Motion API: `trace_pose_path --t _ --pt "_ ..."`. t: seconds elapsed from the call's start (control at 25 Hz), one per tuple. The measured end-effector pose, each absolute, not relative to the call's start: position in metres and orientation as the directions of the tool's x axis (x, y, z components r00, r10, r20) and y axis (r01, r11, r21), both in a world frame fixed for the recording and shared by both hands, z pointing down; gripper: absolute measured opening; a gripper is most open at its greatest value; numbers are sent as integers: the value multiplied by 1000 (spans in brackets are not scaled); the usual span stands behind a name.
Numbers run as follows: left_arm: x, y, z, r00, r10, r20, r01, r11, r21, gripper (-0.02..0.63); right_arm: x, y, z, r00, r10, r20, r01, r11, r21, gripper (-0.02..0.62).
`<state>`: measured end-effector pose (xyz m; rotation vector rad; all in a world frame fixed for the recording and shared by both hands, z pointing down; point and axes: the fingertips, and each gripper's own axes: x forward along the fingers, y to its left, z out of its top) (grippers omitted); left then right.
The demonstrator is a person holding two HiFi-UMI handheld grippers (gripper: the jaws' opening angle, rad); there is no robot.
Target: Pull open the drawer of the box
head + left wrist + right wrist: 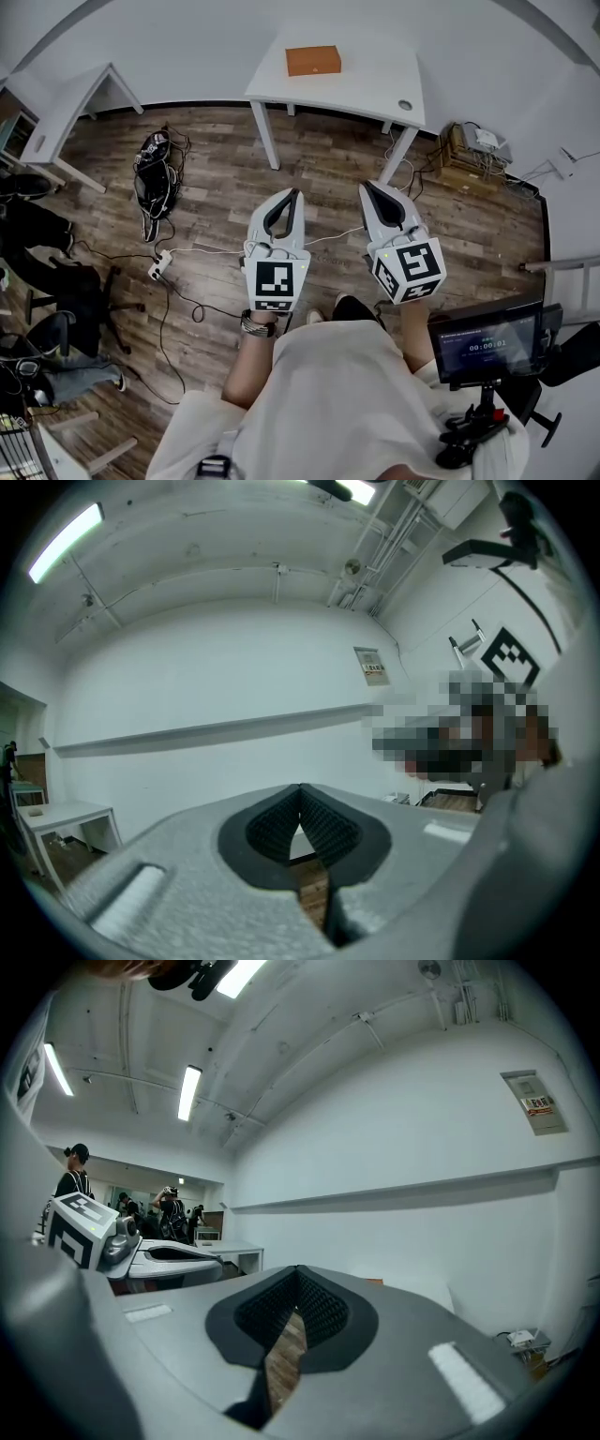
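An orange box (313, 60) lies on a white table (375, 89) at the far side of the room; no drawer detail shows from here. Both grippers are held over the wooden floor, well short of that table. My left gripper (292, 193) points toward the table's left legs, jaws shut with nothing between them (300, 791). My right gripper (367, 187) is beside it, also shut and empty (298, 1273). In the right gripper view a sliver of the orange box (375, 1282) shows just over the jaw, and the left gripper (178, 1258) sits at the left.
A second white table (66, 112) stands at the far left. A black bag (155, 178), cables and a power strip (157, 270) lie on the floor. A cardboard box with devices (469, 150) sits at the right wall, a screen on a stand (487, 342) near right, and a chair (84, 300) at left.
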<state>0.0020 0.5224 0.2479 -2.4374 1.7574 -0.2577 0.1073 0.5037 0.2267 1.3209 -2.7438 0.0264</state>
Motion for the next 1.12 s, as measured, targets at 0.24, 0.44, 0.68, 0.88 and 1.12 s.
trace_pose_path --t 0.24,0.44,0.68,0.88,1.12 --pt "-14 519 257 300 -951 72 -931 -309 -196 4 93 499 234 -623 -776 100 -779 627 15 2" --pt "-14 501 264 296 -952 81 -933 -306 -191 5 93 482 245 -626 -770 121 -775 631 7 2" --pt "-16 466 267 302 -950 82 -931 -313 -190 5 94 444 245 -612 -783 116 -787 617 13 2" --pt "-15 422 272 306 -948 90 -928 -318 -192 5 98 401 252 -604 -787 126 -792 610 7 2" --pt "-12 358 270 294 -951 97 -932 -308 -191 5 99 333 250 -614 -778 131 -784 620 9 2"
